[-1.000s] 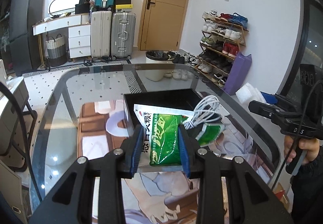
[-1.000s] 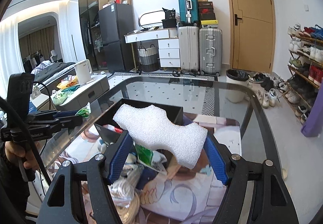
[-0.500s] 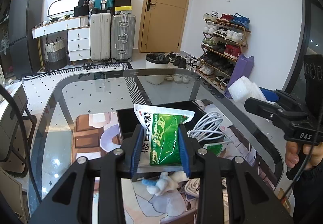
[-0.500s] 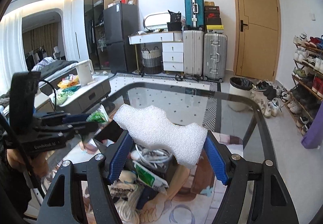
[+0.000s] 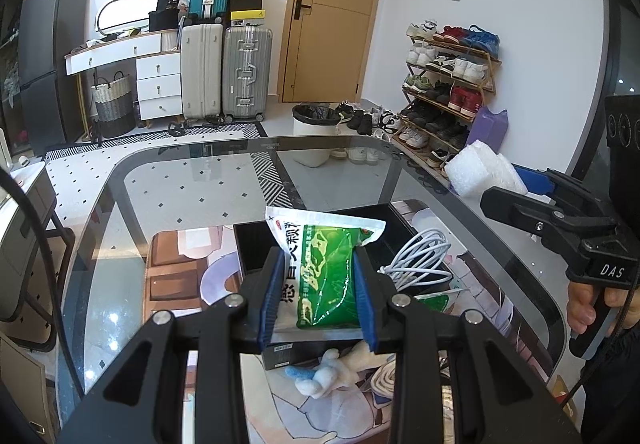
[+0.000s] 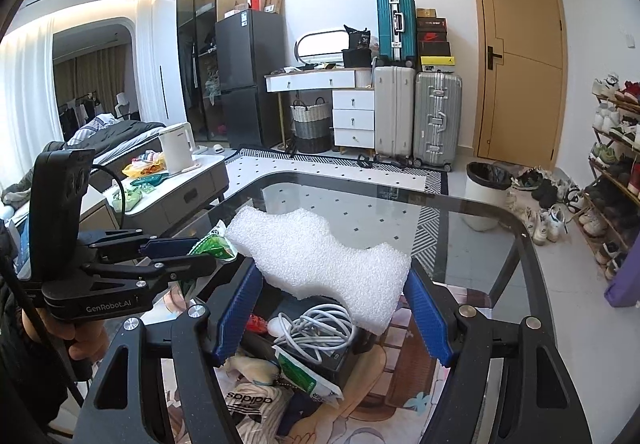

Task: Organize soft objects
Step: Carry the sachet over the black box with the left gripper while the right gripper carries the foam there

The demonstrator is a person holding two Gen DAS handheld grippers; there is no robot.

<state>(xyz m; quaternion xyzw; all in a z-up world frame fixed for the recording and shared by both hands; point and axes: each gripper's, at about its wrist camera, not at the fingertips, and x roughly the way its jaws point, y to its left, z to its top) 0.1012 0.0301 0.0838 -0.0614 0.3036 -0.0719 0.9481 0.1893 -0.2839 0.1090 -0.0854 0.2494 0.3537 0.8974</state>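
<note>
Left gripper (image 5: 318, 296): clamped on green packet (image 5: 326, 276), above black box (image 5: 256, 248). Right gripper (image 6: 334, 310): clamped on white foam block (image 6: 320, 260), above same box.

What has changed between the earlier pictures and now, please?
Both grippers have lifted and drawn back from the black box: more table clutter now shows beneath them. Unchanged: the left gripper stays shut on the green packet, the right gripper on the white foam block.
</note>
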